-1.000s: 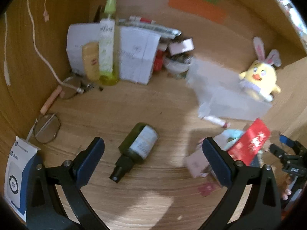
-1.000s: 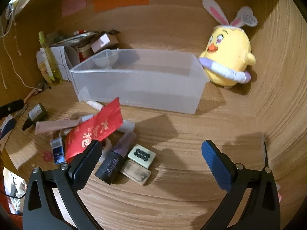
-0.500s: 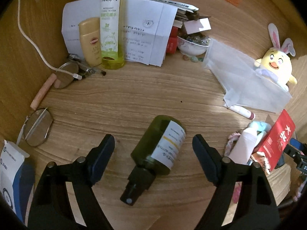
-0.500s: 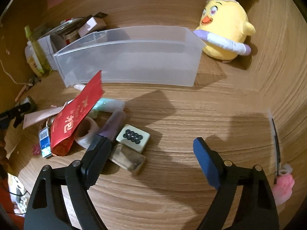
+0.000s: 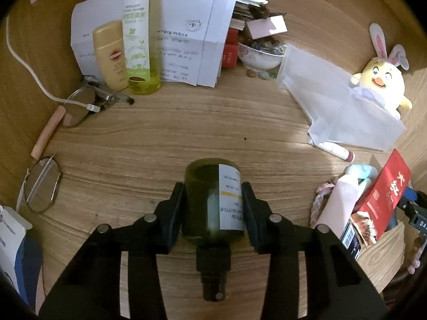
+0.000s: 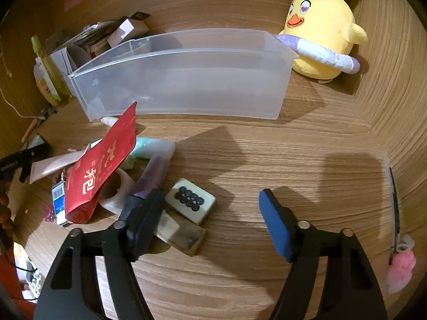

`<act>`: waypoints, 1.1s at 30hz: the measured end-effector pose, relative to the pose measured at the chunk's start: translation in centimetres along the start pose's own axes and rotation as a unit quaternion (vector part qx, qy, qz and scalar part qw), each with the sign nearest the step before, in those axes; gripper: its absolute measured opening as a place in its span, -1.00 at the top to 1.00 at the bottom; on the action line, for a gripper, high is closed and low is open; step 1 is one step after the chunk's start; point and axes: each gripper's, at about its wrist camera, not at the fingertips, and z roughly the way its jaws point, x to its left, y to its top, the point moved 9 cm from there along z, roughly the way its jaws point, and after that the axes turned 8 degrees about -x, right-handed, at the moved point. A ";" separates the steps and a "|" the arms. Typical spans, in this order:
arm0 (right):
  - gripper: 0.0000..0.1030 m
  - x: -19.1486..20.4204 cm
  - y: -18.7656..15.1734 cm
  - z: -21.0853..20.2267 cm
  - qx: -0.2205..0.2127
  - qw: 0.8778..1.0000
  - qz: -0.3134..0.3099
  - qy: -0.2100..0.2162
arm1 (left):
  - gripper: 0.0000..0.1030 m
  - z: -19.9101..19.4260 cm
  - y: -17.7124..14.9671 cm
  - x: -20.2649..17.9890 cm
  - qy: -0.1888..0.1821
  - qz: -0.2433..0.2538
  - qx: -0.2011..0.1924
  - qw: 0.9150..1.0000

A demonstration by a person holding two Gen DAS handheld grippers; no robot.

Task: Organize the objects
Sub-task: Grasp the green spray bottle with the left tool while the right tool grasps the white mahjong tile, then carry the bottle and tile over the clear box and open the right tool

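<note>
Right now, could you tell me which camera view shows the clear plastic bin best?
The right wrist view: the clear plastic bin lies broadside, its whole front wall and open top visible. The left wrist view catches it end-on at the right edge, foreshortened and pale.

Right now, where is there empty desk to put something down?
Bare wood lies between the mahjong tile, clear bin and pink charm. More lies between the green bottle and papers. The red packet pile is crowded.
</note>
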 end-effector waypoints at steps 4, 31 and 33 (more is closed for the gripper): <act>0.08 -0.3 0.0 0.2 0.001 1.000 0.001 0.004 | 0.20 -0.2 0.3 0.1 0.000 -0.006 -0.009 1.000; 0.56 -1.1 5.1 -2.4 -0.084 0.996 0.004 0.000 | 0.20 -5.7 6.5 -7.2 -0.036 0.024 -0.120 0.992; 0.56 -1.2 5.7 -2.8 -0.094 0.996 0.004 0.002 | 0.20 -5.9 6.9 -7.7 -0.039 0.027 -0.126 0.991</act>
